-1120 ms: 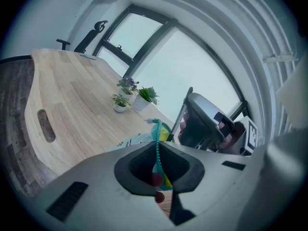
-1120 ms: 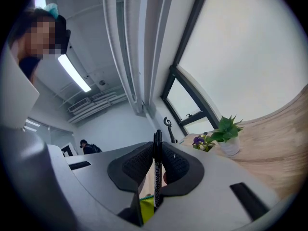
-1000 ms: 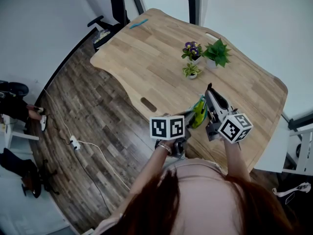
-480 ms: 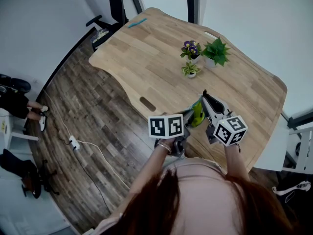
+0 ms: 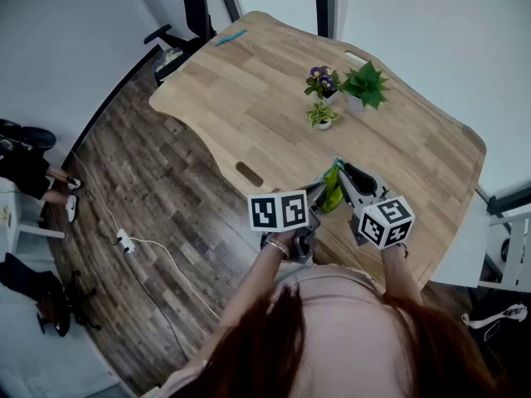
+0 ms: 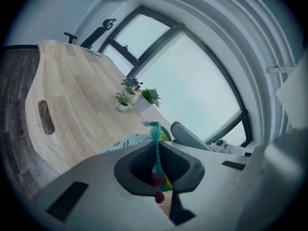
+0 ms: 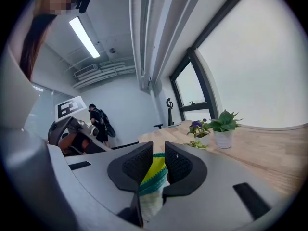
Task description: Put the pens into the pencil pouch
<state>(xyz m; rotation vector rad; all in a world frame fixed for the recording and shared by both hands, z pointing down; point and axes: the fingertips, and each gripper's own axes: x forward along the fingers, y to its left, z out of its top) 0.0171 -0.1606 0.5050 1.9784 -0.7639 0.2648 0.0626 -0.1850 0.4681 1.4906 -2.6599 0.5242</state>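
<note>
The pencil pouch [image 5: 333, 191], yellow-green with a teal zipper, hangs just above the near edge of the wooden table [image 5: 249, 98], held between both grippers. My left gripper [image 5: 319, 196] is shut on its zipper edge; in the left gripper view the teal zipper [image 6: 156, 148] runs between the pads. From the right, my right gripper [image 5: 342, 174] is shut on the pouch's other edge, and yellow fabric [image 7: 155, 170] shows between its pads. A blue pen [image 5: 232, 36] lies far off at the table's back left corner. What is inside the pouch is hidden.
Three small potted plants [image 5: 340, 94] stand mid-table beyond the grippers. A dark slot [image 5: 248, 175] is cut into the table's left edge. A chair [image 5: 197, 7] stands at the far end. A cable with a power strip [image 5: 126, 241] lies on the wood floor.
My right gripper has sunk and rolled, coming closer to the left gripper with the pouch between them. The left gripper has stayed put.
</note>
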